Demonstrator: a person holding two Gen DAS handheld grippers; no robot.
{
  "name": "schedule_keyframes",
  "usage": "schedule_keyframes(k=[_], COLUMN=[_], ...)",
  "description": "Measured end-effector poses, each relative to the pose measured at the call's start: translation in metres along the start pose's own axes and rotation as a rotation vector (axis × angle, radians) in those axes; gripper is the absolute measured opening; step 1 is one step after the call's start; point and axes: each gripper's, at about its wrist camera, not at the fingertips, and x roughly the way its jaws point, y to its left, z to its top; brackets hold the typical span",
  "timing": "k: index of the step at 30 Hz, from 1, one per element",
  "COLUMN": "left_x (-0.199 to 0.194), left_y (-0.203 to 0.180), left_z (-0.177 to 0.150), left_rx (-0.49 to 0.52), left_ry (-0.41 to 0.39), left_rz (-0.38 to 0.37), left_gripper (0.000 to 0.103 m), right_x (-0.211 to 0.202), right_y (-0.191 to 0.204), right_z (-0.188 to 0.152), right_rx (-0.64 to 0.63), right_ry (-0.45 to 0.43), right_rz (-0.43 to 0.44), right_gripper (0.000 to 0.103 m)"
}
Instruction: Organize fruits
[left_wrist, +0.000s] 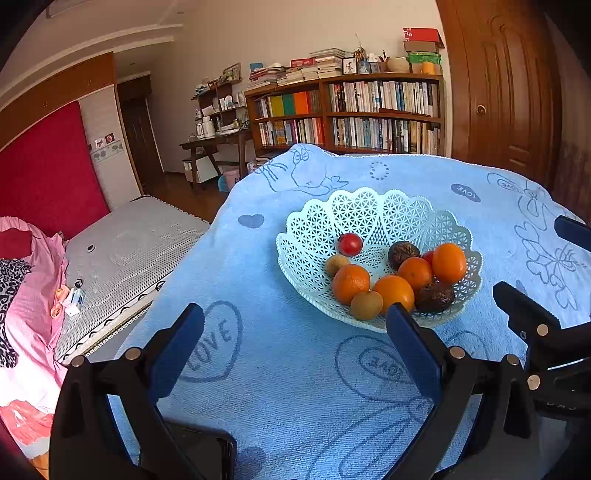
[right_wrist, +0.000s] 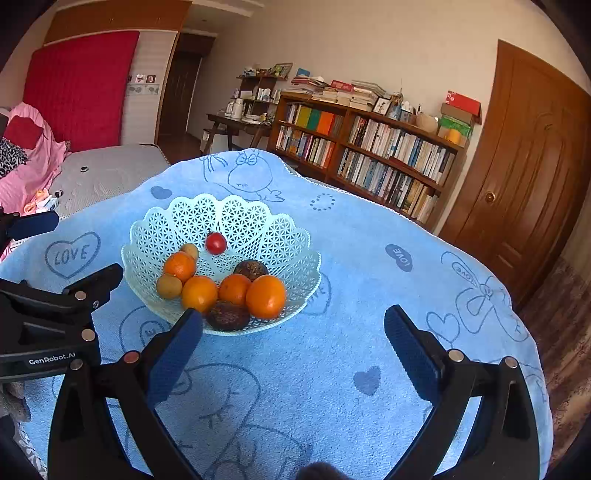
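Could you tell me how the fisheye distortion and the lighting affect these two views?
Left wrist view: strong barrel distortion bows the bookshelf and door, with dark vignetted corners; even daylight keeps the fruit basket sharp and glare-free. Right wrist view: the same bending tilts the bookshelf and rounds the blue cloth; the fingers near the lens are slightly soft.

A basket (right_wrist: 221, 218) sits on the cloth-covered tabletop (right_wrist: 369, 295), with all the fruit inside it (oranges (right_wrist: 266, 295) toward the near rim). Behind the tabletop stands a bookshelf (right_wrist: 369, 158); a bed (right_wrist: 99, 173) lies to its left.
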Motion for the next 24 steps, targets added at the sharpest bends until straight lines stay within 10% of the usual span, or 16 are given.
schedule_keyframes(k=[17, 24], left_x=[0.001, 0.004], left_y=[-0.006, -0.038], left_z=[-0.003, -0.013], left_rx=[0.008, 0.040], left_ry=[0.010, 0.082], left_rz=[-0.011, -0.124], left_gripper=[0.100, 0.100], right_x=[0.011, 0.017], right_y=[-0.009, -0.045], right_z=[-0.006, -0.029], right_rx=[0.034, 0.073], right_ry=[0.054, 0.160], right_rz=[0.028, -0.035], right_gripper=[0.098, 0.098])
